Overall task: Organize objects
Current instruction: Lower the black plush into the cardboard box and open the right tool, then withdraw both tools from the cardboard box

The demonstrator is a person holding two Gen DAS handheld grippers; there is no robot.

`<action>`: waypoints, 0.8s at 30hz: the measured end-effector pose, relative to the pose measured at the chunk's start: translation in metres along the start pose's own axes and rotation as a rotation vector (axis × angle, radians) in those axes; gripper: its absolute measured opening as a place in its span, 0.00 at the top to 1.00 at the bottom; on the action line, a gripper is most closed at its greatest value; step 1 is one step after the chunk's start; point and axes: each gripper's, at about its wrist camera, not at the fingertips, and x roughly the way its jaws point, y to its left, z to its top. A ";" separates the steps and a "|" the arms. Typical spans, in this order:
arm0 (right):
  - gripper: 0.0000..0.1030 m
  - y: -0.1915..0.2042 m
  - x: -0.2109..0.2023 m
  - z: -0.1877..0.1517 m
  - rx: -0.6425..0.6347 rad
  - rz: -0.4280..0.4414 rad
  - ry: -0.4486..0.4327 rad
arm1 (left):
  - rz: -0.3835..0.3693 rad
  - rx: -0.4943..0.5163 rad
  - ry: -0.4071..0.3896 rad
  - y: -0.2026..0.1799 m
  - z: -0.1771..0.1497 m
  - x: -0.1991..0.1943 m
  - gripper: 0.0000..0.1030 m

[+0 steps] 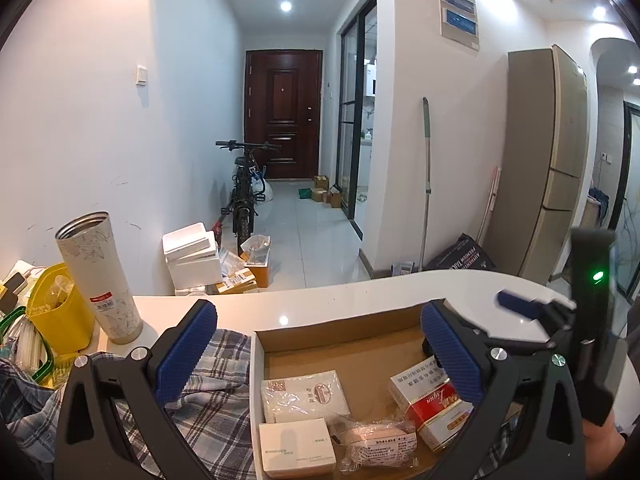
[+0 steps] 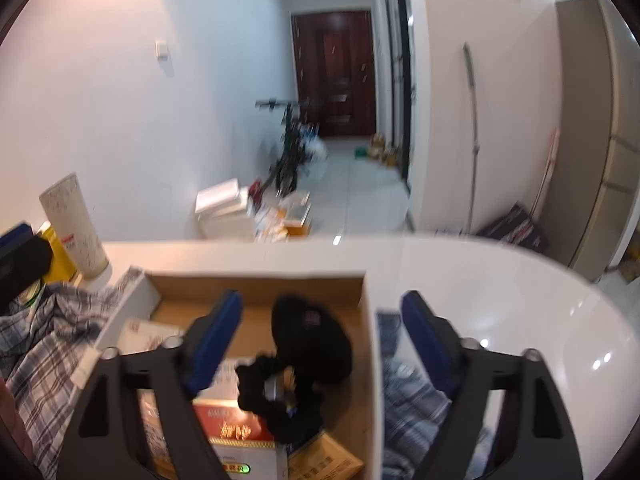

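A dark brown door (image 1: 283, 114) closes the far end of the hallway, upper centre of the frame. A black bicycle (image 1: 245, 184) stands before it along the left wall, with white foam boxes (image 1: 192, 254) stacked nearer, at centre left. A light switch (image 1: 141, 76) sits on the left wall. At right, a mop handle (image 1: 427, 184) leans against the white wall, beside a tall beige refrigerator (image 1: 548, 160). A glass sliding door (image 1: 356, 120) opens right of the hallway. Small cardboard cartons (image 1: 326, 194) lie on the tiled floor (image 1: 320, 240).
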 end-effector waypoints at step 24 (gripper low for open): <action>0.00 -0.005 -0.208 0.041 0.020 0.103 -0.309 | -0.041 -0.029 -0.231 -0.004 0.015 -0.207 0.00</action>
